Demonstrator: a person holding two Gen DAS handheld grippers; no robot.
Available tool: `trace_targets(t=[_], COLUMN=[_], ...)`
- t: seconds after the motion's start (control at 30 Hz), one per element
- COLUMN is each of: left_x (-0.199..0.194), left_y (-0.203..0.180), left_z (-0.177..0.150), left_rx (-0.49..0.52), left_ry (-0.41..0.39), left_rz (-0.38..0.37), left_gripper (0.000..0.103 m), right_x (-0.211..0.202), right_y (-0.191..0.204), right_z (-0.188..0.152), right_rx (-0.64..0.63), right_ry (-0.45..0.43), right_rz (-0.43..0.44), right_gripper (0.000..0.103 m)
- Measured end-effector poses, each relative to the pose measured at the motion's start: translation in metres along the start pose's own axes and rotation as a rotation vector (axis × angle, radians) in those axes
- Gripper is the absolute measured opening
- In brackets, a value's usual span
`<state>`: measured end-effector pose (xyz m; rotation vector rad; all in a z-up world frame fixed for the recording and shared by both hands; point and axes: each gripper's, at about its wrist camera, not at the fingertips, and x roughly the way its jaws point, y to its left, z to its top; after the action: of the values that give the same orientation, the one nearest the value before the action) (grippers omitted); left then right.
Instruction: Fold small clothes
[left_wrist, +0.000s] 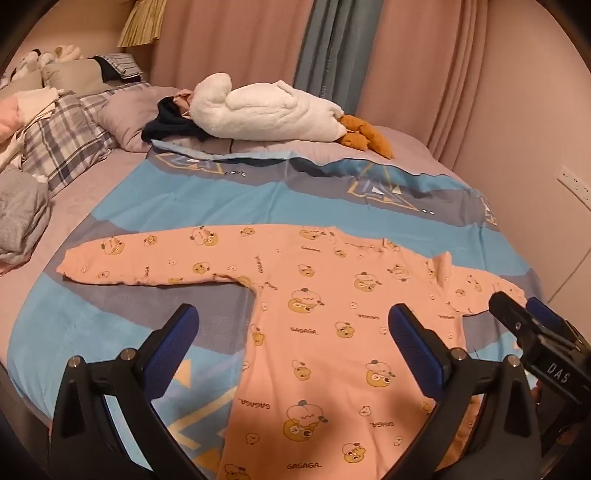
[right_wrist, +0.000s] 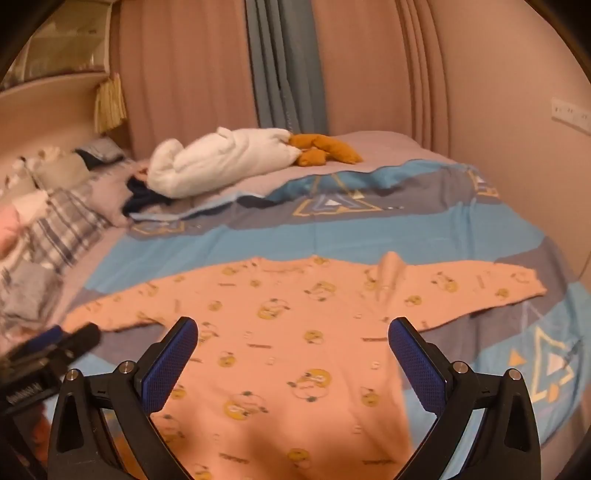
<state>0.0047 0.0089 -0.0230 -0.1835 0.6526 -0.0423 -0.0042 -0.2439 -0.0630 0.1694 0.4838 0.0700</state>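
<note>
Reading the print first, we find "GAGAGA" repeated across the pink romper (left_wrist: 332, 332), among yellow bear faces; the left view shows it sharply, while in the right view the same words blur past reading. On the quilt (left_wrist: 258, 192) the left view also gives a small "LOVE" beside a triangle motif, and the right tongs' body there carries a label, "DAS".

The romper lies flat and face up on the quilt on the bed (left_wrist: 406, 144) — sleeves spread along the bed's width, body running toward us, so its long axis points from the collar at the far side down to the cameras. A small fold of cloth stands up near the right shoulder.

We hold both tongs wide, nothing between the pads. The left tongs (left_wrist: 295, 332) hover over the romper's left side and body; the right tongs (right_wrist: 293, 345) hover over its middle. Each view catches the other tool at its edge: the right tongs at the left view's right, the left tongs (right_wrist: 55, 343) blurred at the right view's left.

Beyond, a white plush (left_wrist: 266, 110) with orange feet lies on the bed; plaid pillows (left_wrist: 62, 144) sit left.
</note>
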Motion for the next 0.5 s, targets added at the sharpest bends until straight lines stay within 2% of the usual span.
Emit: trace_targets(t=[0.07, 0.2, 0.3, 0.5], left_x=[0.001, 0.002, 0.004, 0.007], left_y=[0.002, 0.004, 0.004, 0.008], left_z=[-0.001, -0.004, -0.006, -0.008], left_rx=[-0.016, -0.03, -0.019, -0.026], left_ry=[0.011, 0.028, 0.039, 0.052], left_rz=[-0.017, -0.045, -0.037, -0.029], left_gripper=[0.102, 0.103, 0.102, 0.102], right_x=[0.002, 0.004, 0.007, 0.008], right_y=[0.003, 0.009, 0.012, 0.017], right_z=[0.001, 0.0, -0.001, -0.002], right_rx=[-0.019, -0.012, -0.003, -0.018], right_ry=[0.012, 0.021, 0.037, 0.042], right_rz=[-0.027, 0.015, 0.045, 0.043], right_gripper=[0.102, 0.102, 0.102, 0.102])
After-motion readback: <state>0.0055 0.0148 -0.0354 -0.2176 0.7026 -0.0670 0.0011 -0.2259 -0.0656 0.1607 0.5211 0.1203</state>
